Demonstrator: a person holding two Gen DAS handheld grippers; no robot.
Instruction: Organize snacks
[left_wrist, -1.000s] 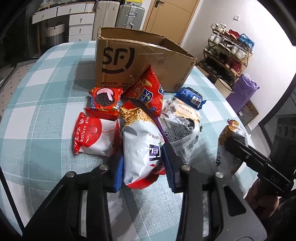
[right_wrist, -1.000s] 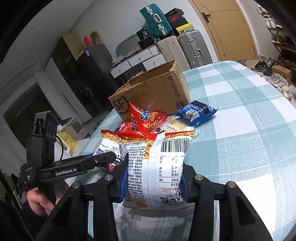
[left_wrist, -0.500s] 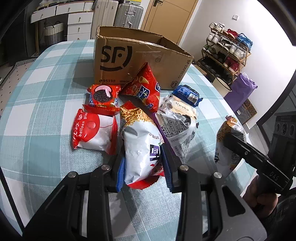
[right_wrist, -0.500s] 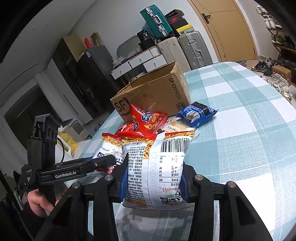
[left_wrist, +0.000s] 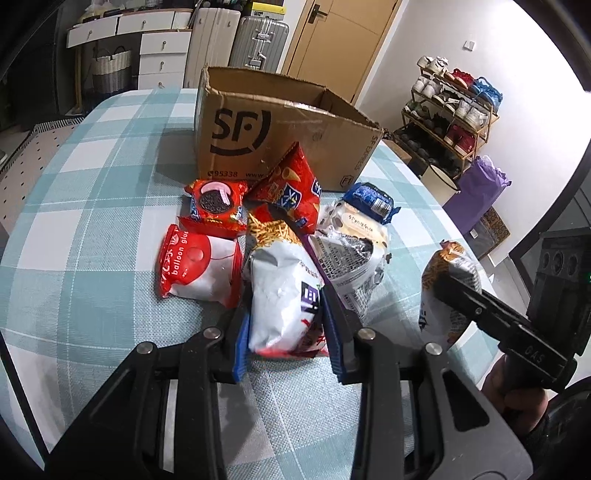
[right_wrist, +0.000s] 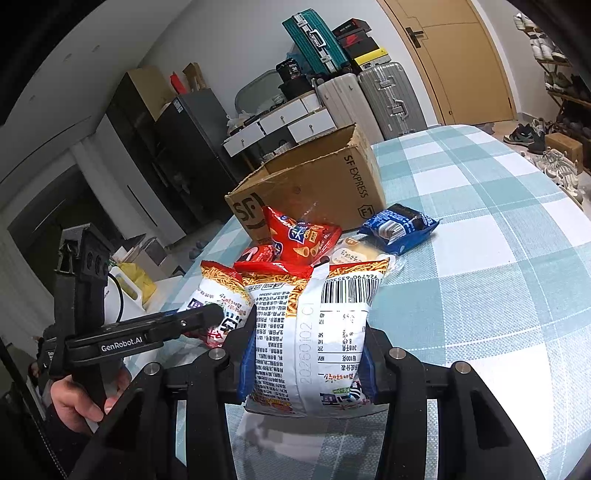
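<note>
Both grippers grip noodle snack bags. Left gripper (left_wrist: 286, 332) fingers closed on one bag (left_wrist: 282, 291), frame center; right gripper (right_wrist: 304, 360) closed on second bag (right_wrist: 314, 332), upright. Open box (left_wrist: 273, 136) sits beyond the pile at upper center, left gripper likely nearer.

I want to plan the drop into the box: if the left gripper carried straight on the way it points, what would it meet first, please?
The left gripper, shut on a noodle-snack bag, points at the pile. The held bag would probably push the red cone-snack bag first, then the SF cardboard box wall behind it; depth is unclear.
</note>
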